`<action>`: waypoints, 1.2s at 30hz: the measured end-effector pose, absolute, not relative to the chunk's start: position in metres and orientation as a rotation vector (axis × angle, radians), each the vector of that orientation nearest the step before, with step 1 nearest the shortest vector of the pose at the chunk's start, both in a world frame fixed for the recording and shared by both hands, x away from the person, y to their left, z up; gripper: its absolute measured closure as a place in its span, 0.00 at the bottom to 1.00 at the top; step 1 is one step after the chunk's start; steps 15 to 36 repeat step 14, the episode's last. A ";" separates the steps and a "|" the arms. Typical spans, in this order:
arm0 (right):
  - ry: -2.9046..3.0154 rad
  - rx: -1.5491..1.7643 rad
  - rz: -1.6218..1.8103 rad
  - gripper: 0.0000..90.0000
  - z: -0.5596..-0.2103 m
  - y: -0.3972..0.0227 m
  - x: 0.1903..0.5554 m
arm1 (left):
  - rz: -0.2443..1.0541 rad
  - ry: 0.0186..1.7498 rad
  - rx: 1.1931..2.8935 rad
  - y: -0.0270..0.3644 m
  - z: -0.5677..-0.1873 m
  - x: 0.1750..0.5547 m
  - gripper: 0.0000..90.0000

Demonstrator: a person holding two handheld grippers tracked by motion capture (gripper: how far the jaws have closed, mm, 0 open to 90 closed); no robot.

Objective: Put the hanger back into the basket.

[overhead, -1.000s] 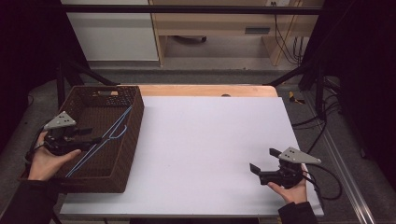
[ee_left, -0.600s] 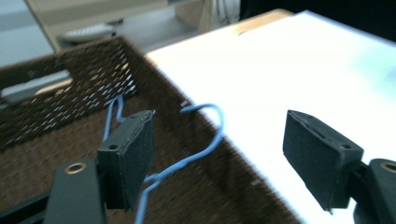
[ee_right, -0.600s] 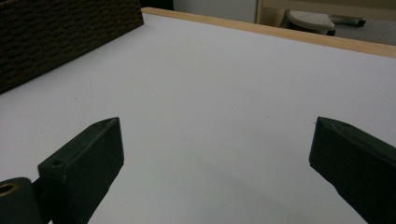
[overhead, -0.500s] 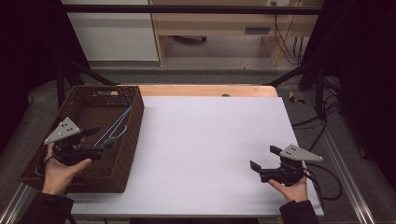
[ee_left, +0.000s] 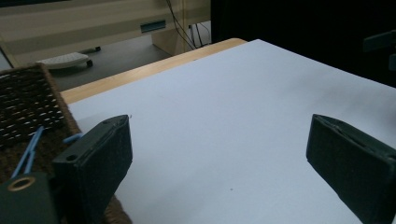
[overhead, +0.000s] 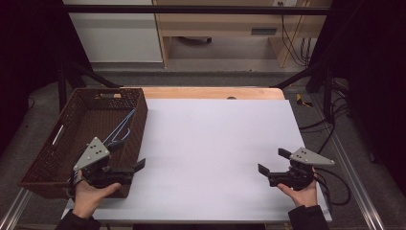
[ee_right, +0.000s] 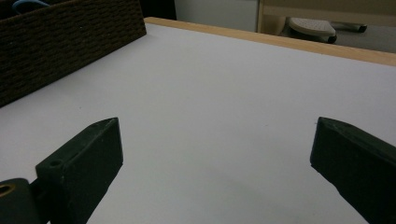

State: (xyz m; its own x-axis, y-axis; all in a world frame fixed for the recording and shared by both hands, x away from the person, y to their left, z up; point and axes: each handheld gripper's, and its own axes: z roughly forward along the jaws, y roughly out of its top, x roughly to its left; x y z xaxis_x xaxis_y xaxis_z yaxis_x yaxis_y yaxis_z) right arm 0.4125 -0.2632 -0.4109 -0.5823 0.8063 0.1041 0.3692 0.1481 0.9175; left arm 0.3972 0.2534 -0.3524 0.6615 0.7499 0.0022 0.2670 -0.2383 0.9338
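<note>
A brown wicker basket (overhead: 62,143) stands on the left of the white table (overhead: 215,139). A thin blue wire-like item (overhead: 119,129) lies in it against the right wall, and it also shows as the blue item (ee_left: 29,151) beside my left jaw. My left gripper (overhead: 135,171) sits at the basket's near right corner and points out over the table. Its jaws have just been opening and stand wide with nothing between them (ee_left: 219,126). My right gripper (overhead: 274,161) rests low at the table's near right. It is open and empty (ee_right: 217,125).
The basket wall (ee_right: 60,42) rises at the upper left of the right gripper view. The table's wooden far edge (overhead: 210,92) borders a floor with a cabinet (overhead: 115,33) and cables (overhead: 292,38). Black frame legs stand at both sides.
My left gripper has moved from inside the basket toward its near right corner and over the table edge, and its jaws have spread. The blue item stays in the basket. The right gripper has not moved.
</note>
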 end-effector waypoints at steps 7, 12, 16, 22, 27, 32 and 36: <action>2.017 1.114 1.426 0.03 -0.410 -0.265 0.410 | 0.525 0.799 1.823 0.240 -0.370 0.395 0.07; 2.017 1.103 1.439 0.03 -0.409 -0.266 0.407 | 0.504 0.822 1.810 0.241 -0.380 0.396 0.08; 2.015 1.101 1.443 0.03 -0.409 -0.267 0.406 | 0.505 0.825 1.811 0.242 -0.383 0.395 0.08; 2.015 1.101 1.443 0.03 -0.409 -0.267 0.406 | 0.505 0.825 1.811 0.242 -0.383 0.395 0.08; 2.015 1.101 1.443 0.03 -0.409 -0.267 0.406 | 0.505 0.825 1.811 0.242 -0.383 0.395 0.08; 2.015 1.101 1.443 0.03 -0.409 -0.267 0.406 | 0.505 0.825 1.811 0.242 -0.383 0.395 0.08; 2.015 1.101 1.443 0.03 -0.409 -0.267 0.406 | 0.505 0.825 1.811 0.242 -0.383 0.395 0.08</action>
